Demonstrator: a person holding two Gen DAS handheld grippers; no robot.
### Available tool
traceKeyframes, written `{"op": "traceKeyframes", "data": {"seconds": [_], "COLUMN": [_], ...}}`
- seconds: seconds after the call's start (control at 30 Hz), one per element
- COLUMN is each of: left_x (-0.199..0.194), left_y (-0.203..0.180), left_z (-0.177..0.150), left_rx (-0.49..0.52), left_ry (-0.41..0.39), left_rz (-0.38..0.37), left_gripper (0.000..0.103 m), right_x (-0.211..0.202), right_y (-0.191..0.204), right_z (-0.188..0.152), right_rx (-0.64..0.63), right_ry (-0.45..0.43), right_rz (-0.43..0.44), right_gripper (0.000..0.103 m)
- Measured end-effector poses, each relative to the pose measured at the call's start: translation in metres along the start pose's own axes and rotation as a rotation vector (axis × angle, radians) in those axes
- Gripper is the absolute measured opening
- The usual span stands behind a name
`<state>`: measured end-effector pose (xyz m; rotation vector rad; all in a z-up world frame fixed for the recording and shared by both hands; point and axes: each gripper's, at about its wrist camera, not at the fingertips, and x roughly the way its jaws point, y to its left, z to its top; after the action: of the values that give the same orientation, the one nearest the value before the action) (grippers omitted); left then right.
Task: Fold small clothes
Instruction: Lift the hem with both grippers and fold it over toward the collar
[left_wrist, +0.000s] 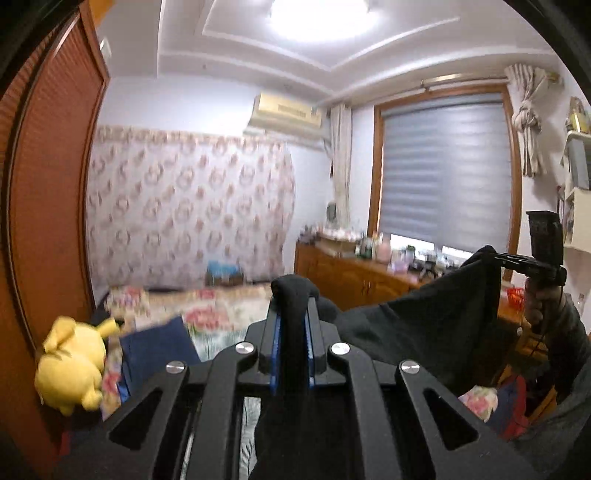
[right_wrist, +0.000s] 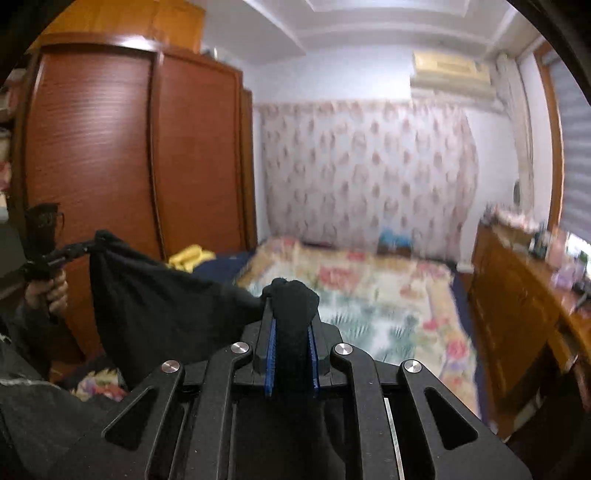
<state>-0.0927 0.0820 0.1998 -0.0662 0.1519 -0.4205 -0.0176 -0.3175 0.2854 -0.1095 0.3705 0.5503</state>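
The step in hand looks like the spreading: a black garment (left_wrist: 424, 325) is held up in the air between the two grippers, above the bed (right_wrist: 388, 295), before any fold is made.

In the left wrist view, a yellow plush toy (left_wrist: 72, 363) lies at about 9 o'clock, beside a dark blue cloth (left_wrist: 155, 350) on the bed. At 6 o'clock the left gripper (left_wrist: 293, 295) is clamped narrow on a bunched corner of the garment. From there the cloth stretches toward 3 o'clock, where the right gripper (left_wrist: 495, 258) pinches the other corner; its hand (left_wrist: 543, 299) holds the handle upright.

In the right wrist view the same is mirrored: the left gripper's hand (right_wrist: 50, 291) is at 9 o'clock, and the right gripper is closed tight on black cloth at 6 o'clock.

Both hands are raised at similar height, well apart. The pictures are blurred, so which kind of garment it is I cannot tell.

The next move probably calls for lowering the garment flat onto the bed with equal tension.
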Motion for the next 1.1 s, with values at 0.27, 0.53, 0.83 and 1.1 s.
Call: {"op": "traceKeyframes", "data": {"seconds": [0.27,0.53,0.83,1.1], "left_x": [-0.023,-0.008,0.129,0.322], "left_y": [0.007,0.029,0.062,0.112], "left_z": [0.074,0.097,0.038,-0.053], "left_rx": [0.065,0.091,0.079,0.1], "left_ry": [-0.154,-0.169,0.012,0.258], "left_rz": [0.069,0.131,0.162,0.179], "left_gripper": [0.008,0.008,0.008,0.008], "right_x": [-0.054,-0.074,0.003,0.168], "right_y": [0.02,0.011,-0.048,-0.15], "right_z": [0.077,0.134,0.102,0.006], "right_rx": [-0.135,-0.192,-0.14,-0.033], "right_ry": [-0.154,-0.243,-0.083,0.135], "right_rz": [-0.067,-0.149,-0.185,-0.17], "right_gripper": [0.011,0.011,0.011,0.011]}}
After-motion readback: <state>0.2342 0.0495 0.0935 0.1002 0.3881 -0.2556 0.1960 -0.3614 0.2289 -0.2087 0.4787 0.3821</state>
